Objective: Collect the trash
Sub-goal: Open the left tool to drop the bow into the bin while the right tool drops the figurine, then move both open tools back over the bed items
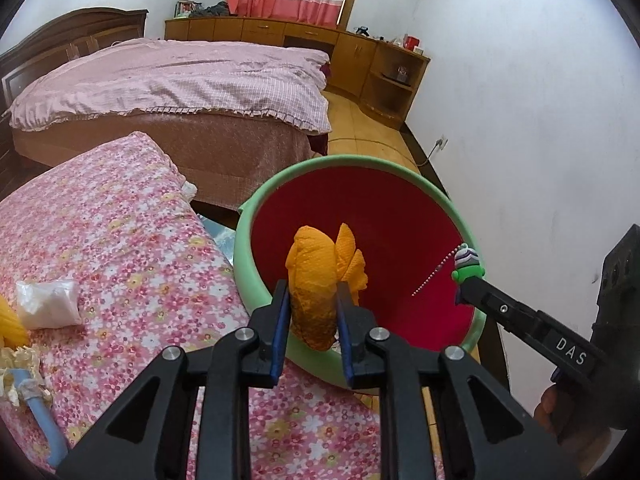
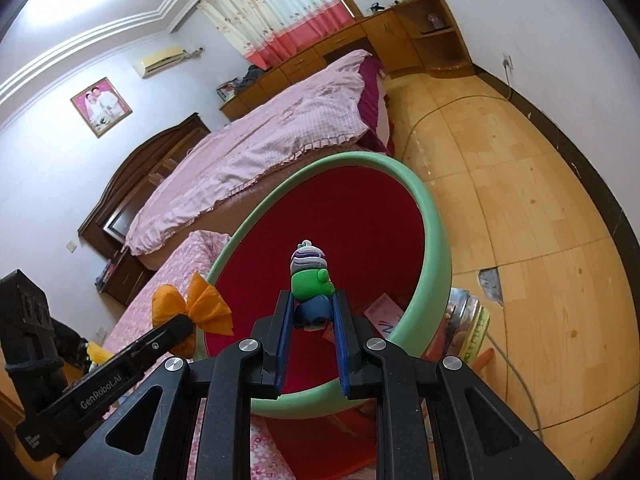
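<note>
I've got both tongs loaded and both hovering at the mouth of the bin (image 1: 362,168), green rim, red inside, tipped toward me beside the flowered desk (image 1: 120,216). Left tongs (image 1: 312,304) are pinching the orange crumpled napkin (image 1: 320,276), held right over the near rim. Right tongs (image 2: 310,312) are pinching a small green toy figure (image 2: 310,284) with a striped cap; in the left view its bead chain (image 1: 434,272) dangles over the red interior.

To do this drop well, I'd say push each load a little deeper past the rim before letting go. The napkin sits just above the lip, and if I release there it could catch on the edge and slide back onto the desk. The chain may snag on a fingertip, so I'd spread the right tongs wide and cleanly.

There looks to be a card or packet (image 2: 384,312) already down in the bin. On the desk a white wad (image 1: 48,304) is left to collect, and more scraps (image 1: 16,364) lie near the left edge.
</note>
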Tool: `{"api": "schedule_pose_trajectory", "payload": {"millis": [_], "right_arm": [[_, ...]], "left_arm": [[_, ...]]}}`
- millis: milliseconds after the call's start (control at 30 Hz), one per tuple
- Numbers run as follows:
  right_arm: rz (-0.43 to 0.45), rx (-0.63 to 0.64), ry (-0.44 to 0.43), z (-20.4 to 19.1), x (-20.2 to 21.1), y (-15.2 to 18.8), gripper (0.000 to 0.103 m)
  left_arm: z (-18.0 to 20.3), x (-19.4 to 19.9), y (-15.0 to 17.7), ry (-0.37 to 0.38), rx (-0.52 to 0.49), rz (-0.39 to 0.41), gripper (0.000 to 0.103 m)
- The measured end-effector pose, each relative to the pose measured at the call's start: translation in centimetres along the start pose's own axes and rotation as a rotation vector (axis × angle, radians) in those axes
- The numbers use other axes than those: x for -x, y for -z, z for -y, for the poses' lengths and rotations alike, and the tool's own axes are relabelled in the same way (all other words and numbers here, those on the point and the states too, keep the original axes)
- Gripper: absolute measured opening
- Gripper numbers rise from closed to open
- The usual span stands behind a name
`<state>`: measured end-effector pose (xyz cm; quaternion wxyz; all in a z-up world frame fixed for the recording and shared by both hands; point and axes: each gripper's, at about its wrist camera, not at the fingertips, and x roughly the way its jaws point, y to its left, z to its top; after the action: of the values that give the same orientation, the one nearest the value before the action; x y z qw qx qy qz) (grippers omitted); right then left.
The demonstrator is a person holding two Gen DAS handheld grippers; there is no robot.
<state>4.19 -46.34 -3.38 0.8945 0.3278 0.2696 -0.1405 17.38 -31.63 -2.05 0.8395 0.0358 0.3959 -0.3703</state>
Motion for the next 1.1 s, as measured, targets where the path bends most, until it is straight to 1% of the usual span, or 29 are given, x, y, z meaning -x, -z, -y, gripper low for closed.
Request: {"api": "schedule_pose_trajectory", "payload": {"millis": [133,200,367,500,733,833,900,933,1033,1100], "right_arm": [[-0.007,-0.001,-0.001,0.1,-0.3,0.1,0.019],[-0.011,-0.002,-0.002,0.3,-0.5,0.1,0.019],[-0.025,-0.002,0.002,0.3,-0.7,0.1,0.021],[-0.029,0.005,0.028,0.3,-0.8,0.3,0.022],[-0.007,-0.004,0.000,-0.2,0.4,0.4,0.025],[0.002,0.006,-0.010,-0.9,1.0,0.5,0.029],[0.003,0.012,-0.018,-1.3,1.3,0.7,0.037],[0.003,0.014,-0.021,-1.6,1.4,0.8,0.039],[0.008,0.031,-0.030,-2.5,2.0,1.3,0.041],[0.012,0.042,-0.037,-3.1,2.3,1.4,0.045]], "left_arm": [[-0.2,0.1,0.1,0.003,0.016,-0.002,0.032],[-0.2,0.3,0.1,-0.001,0.020,0.000,0.034],[-0.6,1.2,0.4,-0.013,0.040,0.002,0.034],[-1.1,2.3,0.8,-0.016,0.055,0.005,0.034],[-2.4,4.7,1.4,-0.039,0.091,0.034,0.034],[-3.0,5.9,1.6,-0.052,0.106,0.050,0.034],[-3.4,6.5,1.7,-0.060,0.114,0.057,0.034],[-3.6,6.9,1.8,-0.063,0.120,0.062,0.034],[-4.3,8.1,2.1,-0.072,0.137,0.080,0.035],[-4.8,8.9,2.3,-0.079,0.146,0.092,0.035]]}}
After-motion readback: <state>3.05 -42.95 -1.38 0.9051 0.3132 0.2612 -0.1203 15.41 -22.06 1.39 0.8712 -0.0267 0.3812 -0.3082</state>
